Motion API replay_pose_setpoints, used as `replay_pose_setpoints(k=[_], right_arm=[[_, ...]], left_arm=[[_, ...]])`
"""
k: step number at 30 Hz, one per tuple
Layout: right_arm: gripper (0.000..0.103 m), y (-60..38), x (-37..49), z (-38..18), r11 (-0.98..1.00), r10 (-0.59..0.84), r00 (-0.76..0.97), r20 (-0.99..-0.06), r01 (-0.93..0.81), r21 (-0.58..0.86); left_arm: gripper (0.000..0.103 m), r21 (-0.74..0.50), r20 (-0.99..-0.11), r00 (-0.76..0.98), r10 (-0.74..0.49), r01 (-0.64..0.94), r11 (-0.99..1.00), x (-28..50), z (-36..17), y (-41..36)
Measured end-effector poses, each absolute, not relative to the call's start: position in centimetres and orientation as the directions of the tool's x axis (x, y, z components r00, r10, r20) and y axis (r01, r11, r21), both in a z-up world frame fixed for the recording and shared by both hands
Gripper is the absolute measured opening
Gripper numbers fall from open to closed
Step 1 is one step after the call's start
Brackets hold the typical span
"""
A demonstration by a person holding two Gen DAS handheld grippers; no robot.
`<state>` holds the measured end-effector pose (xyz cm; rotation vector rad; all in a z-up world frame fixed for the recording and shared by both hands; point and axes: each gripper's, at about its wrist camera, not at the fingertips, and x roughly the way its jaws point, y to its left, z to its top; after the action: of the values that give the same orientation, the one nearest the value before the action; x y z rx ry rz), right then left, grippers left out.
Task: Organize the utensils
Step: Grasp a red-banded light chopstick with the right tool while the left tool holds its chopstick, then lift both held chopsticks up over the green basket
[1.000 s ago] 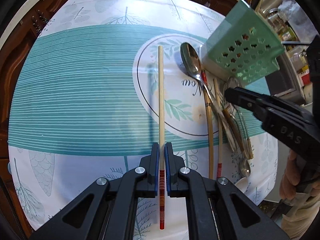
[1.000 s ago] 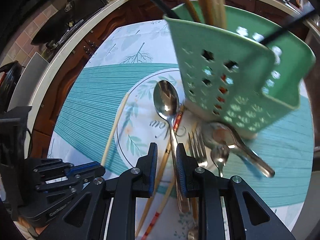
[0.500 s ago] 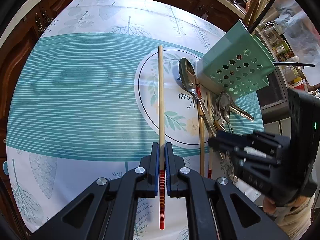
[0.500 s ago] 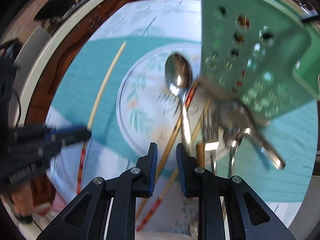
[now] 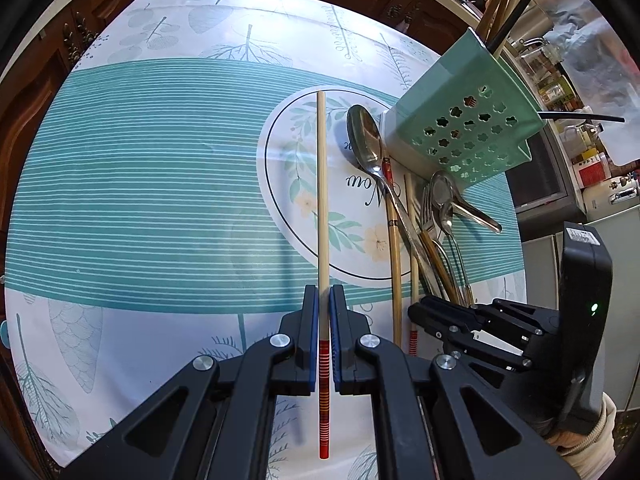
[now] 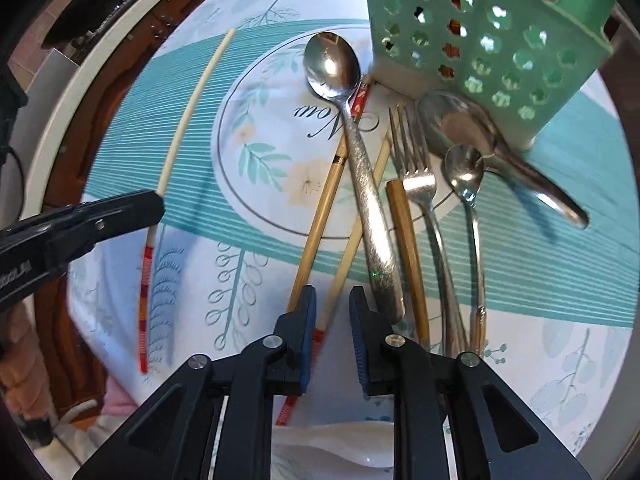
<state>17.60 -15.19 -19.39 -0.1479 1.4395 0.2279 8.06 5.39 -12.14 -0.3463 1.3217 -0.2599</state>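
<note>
Left claw (image 5: 324,300): narrow, clamped on a pale chopstick (image 5: 322,184) just above its red-banded end; lower centre of the left wrist view.
Held chopstick: runs straight up the frame from the claw, tip over the round floral print of the tablecloth (image 5: 140,184); the red-striped end hangs below the fingers. In the right wrist view it shows at left as a long curved line (image 6: 188,120), with the left claw's black finger crossing it.
Right claw (image 6: 332,304): a narrow gap between the fingers, nothing gripped; low over the near ends of the loose cutlery, bottom centre of its own view.
Between its fingers: a second chopstick (image 6: 348,248) lies on the table, red-striped end passing under the gap; contact with the pads cannot be told.
Loose pile, centre right of both views: large spoon (image 6: 352,140) bowl-up, a brown chopstick (image 6: 320,216) crossing beneath it, a fork (image 6: 418,184), a small spoon (image 6: 466,176), a ladle-like spoon (image 6: 492,144) against the holder's foot.
Utensil holder (image 5: 468,120): green, flower-shaped holes, upper right, tilted; sticks stand in it.
Table: covered by teal-striped leaf-print cloth.
White dish (image 6: 340,460): bottom edge, right wrist view.
</note>
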Motion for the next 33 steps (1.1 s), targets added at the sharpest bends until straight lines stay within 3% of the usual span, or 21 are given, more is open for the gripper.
replay_pose_setpoints(k=[5,14,19,33], right_arm=[[0.007,-13.3,17.1,-19.4,0.969,-0.018,0.131,-0.991,-0.241,-0.049],[0.004,-17.0,16.7,-18.7,0.949,0.315,0.014,-0.949,0.033,0.315],[0.004,-18.6,15.5,-17.5,0.891,0.442,0.004,-0.897,0.116,0.44],[0.004,-15.2,12.8,-16.1,0.864,0.504,0.055,-0.862,-0.013,0.504]], left_arm=[[0.003,-0.393,-0.897,0.229,-0.379,-0.02,0.919,8.0,-12.4,5.7],[0.003,-0.397,-0.894,0.235,-0.381,-0.022,0.918,7.9,-12.3,5.8],[0.003,-0.393,-0.894,0.235,-0.38,-0.006,0.92,7.9,-12.1,5.3],[0.003,-0.383,-0.894,0.249,-0.374,0.01,0.923,7.1,-11.3,4.8]])
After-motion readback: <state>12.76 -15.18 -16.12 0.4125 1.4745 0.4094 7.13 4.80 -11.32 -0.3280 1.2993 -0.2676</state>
